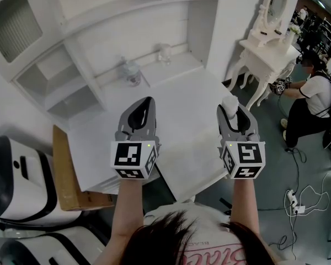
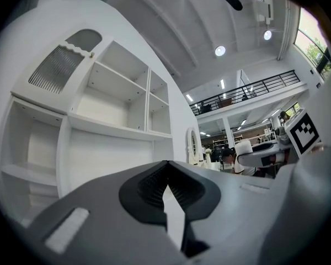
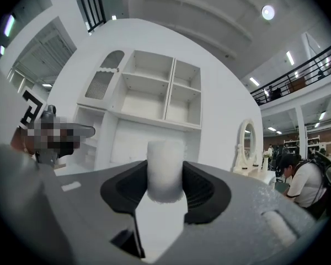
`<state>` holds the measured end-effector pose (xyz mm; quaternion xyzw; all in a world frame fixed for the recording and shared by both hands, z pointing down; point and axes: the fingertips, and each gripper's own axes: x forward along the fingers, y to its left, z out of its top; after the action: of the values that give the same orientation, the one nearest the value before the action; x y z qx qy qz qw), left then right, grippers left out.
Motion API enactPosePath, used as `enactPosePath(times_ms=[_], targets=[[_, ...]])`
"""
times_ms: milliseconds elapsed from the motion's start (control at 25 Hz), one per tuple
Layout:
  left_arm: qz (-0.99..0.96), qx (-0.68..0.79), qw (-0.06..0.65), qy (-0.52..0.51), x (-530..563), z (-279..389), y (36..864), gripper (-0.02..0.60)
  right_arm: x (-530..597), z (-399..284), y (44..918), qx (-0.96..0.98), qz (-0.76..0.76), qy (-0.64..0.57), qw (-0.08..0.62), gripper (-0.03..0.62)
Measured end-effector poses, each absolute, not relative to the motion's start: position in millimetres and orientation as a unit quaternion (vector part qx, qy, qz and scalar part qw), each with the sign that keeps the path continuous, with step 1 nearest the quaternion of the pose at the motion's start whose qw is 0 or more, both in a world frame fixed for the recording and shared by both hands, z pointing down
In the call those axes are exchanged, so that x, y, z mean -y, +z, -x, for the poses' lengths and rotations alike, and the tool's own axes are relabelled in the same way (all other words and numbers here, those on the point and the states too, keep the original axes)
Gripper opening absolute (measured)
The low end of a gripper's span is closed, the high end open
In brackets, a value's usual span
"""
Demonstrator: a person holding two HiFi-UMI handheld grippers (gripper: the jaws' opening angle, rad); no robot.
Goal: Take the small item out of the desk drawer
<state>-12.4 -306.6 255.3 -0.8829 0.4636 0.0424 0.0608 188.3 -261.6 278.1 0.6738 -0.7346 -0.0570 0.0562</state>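
Note:
A small white foam-like cylinder (image 3: 165,170) stands upright between the pads of my right gripper (image 3: 165,184), which is shut on it. In the head view the same white item (image 1: 229,102) pokes out of the right gripper's tips (image 1: 232,110), held above the right part of the white desk top (image 1: 182,126). My left gripper (image 1: 145,108) hovers level with it over the desk's middle. Its jaws meet at the tip (image 2: 166,165) with nothing between them. No drawer shows in any view.
Two glass jars (image 1: 131,70) (image 1: 164,53) stand at the back of the desk under a white shelf hutch (image 1: 71,65). A cardboard box (image 1: 66,170) and a white machine (image 1: 22,175) are at the left. A mirrored vanity table (image 1: 267,43) and a crouching person (image 1: 314,101) are at the right.

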Motion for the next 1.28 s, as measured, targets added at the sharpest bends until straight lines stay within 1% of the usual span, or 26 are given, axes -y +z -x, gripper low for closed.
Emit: enactPosePath(times_ms=[200, 440, 840, 1280], targets=[[0.878, -0.468, 0.078, 0.065, 303, 16, 242, 0.015, 257, -188, 263, 0.731, -0.675, -0.093, 0.049, 0.178], [0.872, -0.471, 0.105, 0.076, 298, 17, 235, 0.015, 254, -187, 257, 0.733, -0.67, -0.109, 0.043, 0.177], [0.869, -0.471, 0.124, 0.084, 294, 22, 219, 0.014, 249, -183, 244, 0.737, -0.66, -0.143, 0.032, 0.176], [0.864, -0.475, 0.144, 0.082, 292, 25, 201, 0.015, 245, -197, 226, 0.728, -0.667, -0.159, 0.016, 0.176]])
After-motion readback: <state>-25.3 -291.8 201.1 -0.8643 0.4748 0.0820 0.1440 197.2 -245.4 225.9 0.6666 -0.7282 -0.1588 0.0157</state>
